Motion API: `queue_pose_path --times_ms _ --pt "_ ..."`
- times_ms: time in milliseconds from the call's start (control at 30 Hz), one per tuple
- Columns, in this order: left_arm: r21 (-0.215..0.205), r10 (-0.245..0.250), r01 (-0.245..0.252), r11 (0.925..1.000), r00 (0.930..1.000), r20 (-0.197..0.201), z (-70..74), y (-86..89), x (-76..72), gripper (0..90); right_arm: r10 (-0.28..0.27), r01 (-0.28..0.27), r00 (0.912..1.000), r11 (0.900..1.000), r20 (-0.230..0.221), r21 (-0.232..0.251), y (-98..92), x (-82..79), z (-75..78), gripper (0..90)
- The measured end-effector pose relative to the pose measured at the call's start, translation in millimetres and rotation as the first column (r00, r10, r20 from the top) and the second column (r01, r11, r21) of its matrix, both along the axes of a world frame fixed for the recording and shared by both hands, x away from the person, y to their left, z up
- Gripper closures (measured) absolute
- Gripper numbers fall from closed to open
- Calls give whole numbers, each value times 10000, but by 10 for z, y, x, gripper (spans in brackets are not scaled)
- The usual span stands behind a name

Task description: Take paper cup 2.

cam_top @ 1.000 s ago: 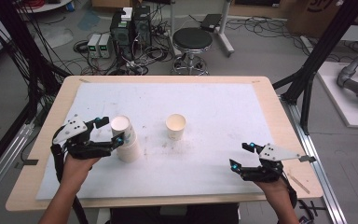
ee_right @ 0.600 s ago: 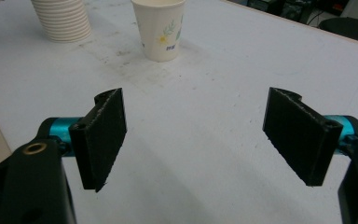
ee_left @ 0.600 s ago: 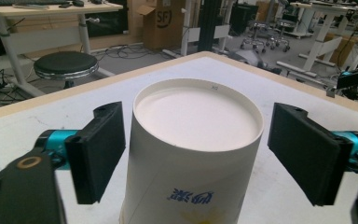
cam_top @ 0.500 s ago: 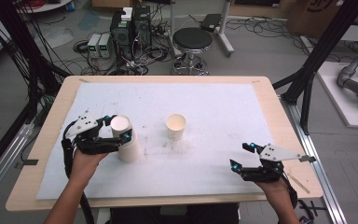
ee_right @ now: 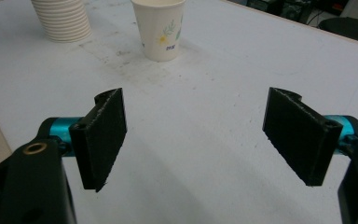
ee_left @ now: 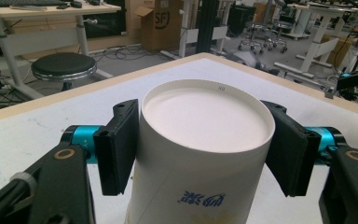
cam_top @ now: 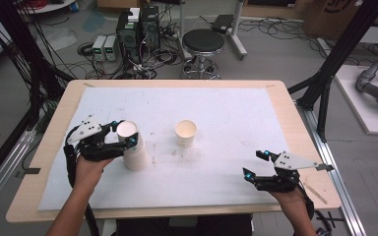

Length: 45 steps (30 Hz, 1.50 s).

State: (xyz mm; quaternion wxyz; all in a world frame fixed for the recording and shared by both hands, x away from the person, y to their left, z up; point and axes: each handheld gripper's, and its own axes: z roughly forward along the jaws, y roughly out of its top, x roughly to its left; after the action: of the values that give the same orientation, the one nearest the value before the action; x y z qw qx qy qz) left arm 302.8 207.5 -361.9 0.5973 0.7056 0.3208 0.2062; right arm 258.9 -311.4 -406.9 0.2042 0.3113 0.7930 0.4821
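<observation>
- Since a second ago, our left gripper [cam_top: 123,140] has slid in from the left edge of the mat toward the stack of paper cups [cam_top: 133,150], and its jaws have just been closing around the top cup.
- Now we see both black pads [ee_left: 116,144] flat against the sides of the stack's top cup in the left gripper view, one on each side just under the rim, so we are pinching it.
- From above, the stack stands upright on the left part of the white mat [cam_top: 216,108], with the left gripper reaching it from the left and its jaws level with the upper rim.
- We can read blue print on the wall of the gripped cup, facing our left gripper's camera.
- A single paper cup [cam_top: 185,133] stands upright near the middle of the mat, apart from the stack and to its right, with nothing touching it.
- Our right gripper [cam_top: 256,164] sits low at the near right corner of the mat, where it was a second ago.
- Its jaws are spread wide with only bare mat between them.
- In the right gripper view the single cup [ee_right: 159,28] is well ahead of the right gripper [ee_right: 193,135], and the ribbed foot of the stack [ee_right: 61,19] is farther left.
- The mat lies on a wooden table [cam_top: 44,147].
</observation>
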Motion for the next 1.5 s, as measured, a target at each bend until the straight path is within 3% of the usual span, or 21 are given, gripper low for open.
queue_pose_path --times_ms 200,433,667,867,1133,1300,1500 --pt "-155 -38 41 9999 9997 226 103 3 -15 330 -2 2 10000 10000 8 -11 0 -1 2 222" --pt "-515 -206 241 9984 9975 677 352 19 -44 332 7 -7 10000 10000 20 8 2 -2 9 222" --pt "-1279 -493 641 9897 9921 1154 635 37 -50 337 39 -39 10000 10000 28 10 7 -1 13 222" --pt "-1554 -807 1045 9823 9850 1523 786 -26 -79 339 36 -36 10000 10000 24 18 10 3 8 222" --pt "-1633 -1553 1833 9694 9731 1701 773 -262 -162 340 71 -71 10000 10000 11 67 25 1 14 222" --pt "-1469 -2092 2325 9614 9650 1583 658 -440 -189 340 144 -144 9999 9999 -36 80 51 10 11 222" --pt "-1487 -2375 2565 9550 9621 1341 508 -584 -193 342 361 -361 9993 9993 -17 69 107 31 23 222"
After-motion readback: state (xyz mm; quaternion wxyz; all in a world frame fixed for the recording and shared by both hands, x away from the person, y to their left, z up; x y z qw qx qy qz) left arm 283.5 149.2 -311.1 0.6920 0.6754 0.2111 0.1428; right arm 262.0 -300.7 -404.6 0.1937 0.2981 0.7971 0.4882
